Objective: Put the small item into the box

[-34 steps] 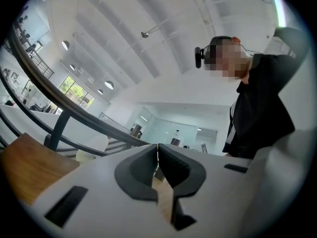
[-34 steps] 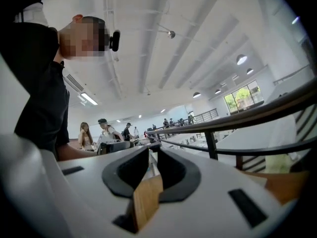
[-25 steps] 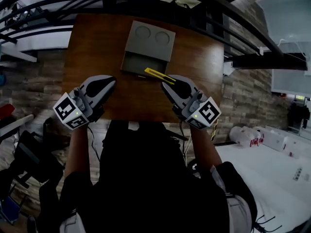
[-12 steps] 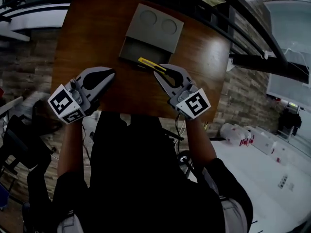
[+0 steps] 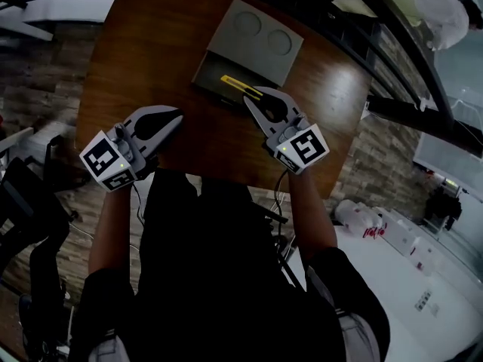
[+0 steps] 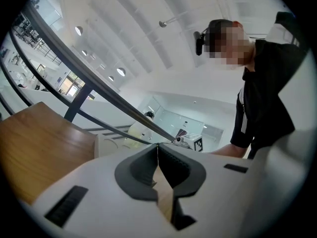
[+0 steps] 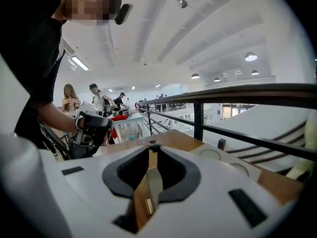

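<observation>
A thin yellow strip-like item (image 5: 235,85) sticks out of my right gripper (image 5: 250,96), whose jaws are shut on it. Its far end reaches over the open front part of the grey box (image 5: 213,77). The box's lid (image 5: 259,39) has two round hollows. In the right gripper view the item (image 7: 150,181) shows as a narrow slat between the closed pads, with the box (image 7: 224,161) just beyond. My left gripper (image 5: 178,115) hovers over the table's near left part, shut with nothing in it; in the left gripper view its pads (image 6: 157,146) meet.
The brown wooden table (image 5: 136,59) is small, with its edges close on every side. A dark railing (image 7: 233,94) runs behind it. Other people stand far off in the hall (image 7: 94,100). The person's dark sleeve (image 6: 262,98) fills the right of the left gripper view.
My right gripper has carried the yellow item forward from the table in front of the box to over the box's open front. The left gripper has hardly moved.
</observation>
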Demonstrator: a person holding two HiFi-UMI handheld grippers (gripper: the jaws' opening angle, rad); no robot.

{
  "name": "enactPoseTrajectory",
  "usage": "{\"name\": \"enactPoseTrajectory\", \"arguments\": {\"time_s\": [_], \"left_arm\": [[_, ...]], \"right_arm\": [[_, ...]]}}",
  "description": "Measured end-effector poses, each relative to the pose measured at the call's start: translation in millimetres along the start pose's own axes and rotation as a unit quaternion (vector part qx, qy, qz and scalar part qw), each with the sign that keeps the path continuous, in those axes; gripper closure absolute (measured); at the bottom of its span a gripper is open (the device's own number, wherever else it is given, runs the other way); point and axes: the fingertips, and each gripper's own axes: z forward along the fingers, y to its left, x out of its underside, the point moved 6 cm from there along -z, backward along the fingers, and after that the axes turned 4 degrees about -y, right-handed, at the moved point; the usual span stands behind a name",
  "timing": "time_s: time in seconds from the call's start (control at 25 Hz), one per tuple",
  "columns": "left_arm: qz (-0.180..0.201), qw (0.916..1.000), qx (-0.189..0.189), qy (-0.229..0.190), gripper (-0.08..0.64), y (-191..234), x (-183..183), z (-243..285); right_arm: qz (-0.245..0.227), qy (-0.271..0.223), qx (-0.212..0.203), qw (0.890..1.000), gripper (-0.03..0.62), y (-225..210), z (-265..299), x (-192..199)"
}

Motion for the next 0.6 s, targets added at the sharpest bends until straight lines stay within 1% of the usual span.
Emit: {"name": "enactPoseTrajectory", "arguments": {"time_s": [0.28,0.44,0.6], "left_arm": [[-0.019,0.9997,-0.015,-0.001,0.541,1.3,11.1,-6.1],[-0.023,0.9995,-0.021,-0.002,0.541,1.9,16.4,-10.8],[-0.026,0.9993,-0.025,0.002,0.541,0.9,20.1,-11.9]], "right_arm": [[0.001,0.032,-0.011,0.999,0.529,-13.0,22.9,26.6],[-0.02,0.062,-0.023,0.998,0.529,-13.2,35.7,40.4],[-0.03,0.078,-0.032,0.996,0.529,-15.4,42.3,50.8]]}}
